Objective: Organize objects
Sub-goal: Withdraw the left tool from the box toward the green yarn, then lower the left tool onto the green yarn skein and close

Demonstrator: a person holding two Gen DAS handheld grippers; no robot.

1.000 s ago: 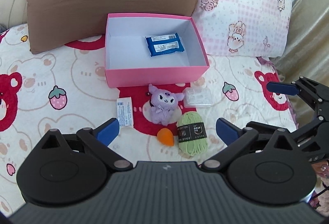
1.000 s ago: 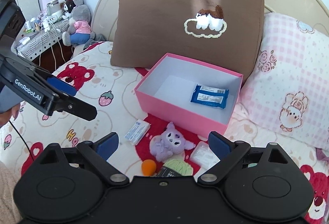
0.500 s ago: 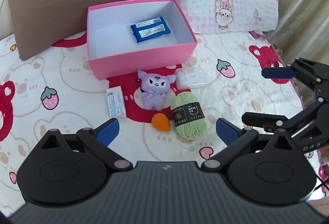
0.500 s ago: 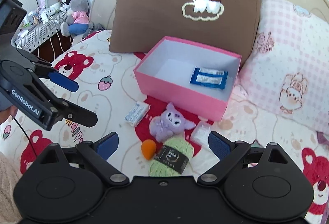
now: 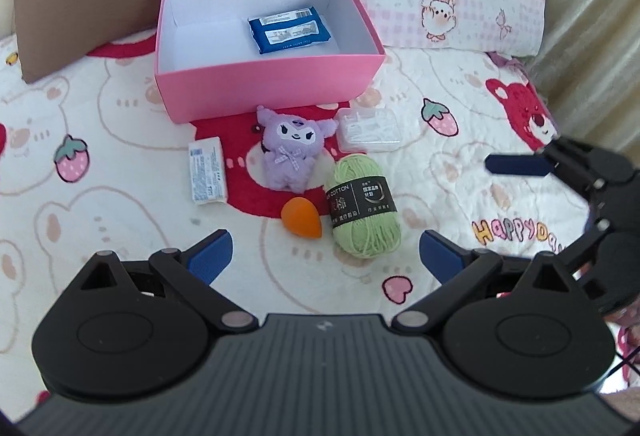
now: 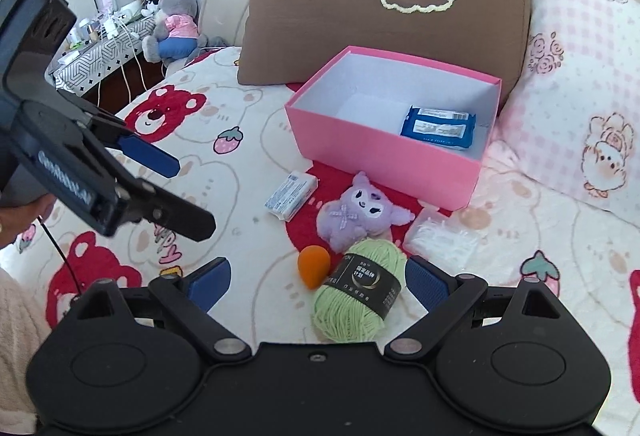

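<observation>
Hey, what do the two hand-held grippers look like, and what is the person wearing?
Both are matte black linkages with blue finger pads. The left hand-held gripper carries white lettering and a thin black cable; the right hand-held gripper has a ribbed base. A fuzzy cream sleeve shows.

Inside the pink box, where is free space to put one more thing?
The pink cardboard box holds only a blue wipes packet toward its right rear. Its left half and front strip are bare white floor. Outside, directly before its front wall, it is crowded.
</observation>
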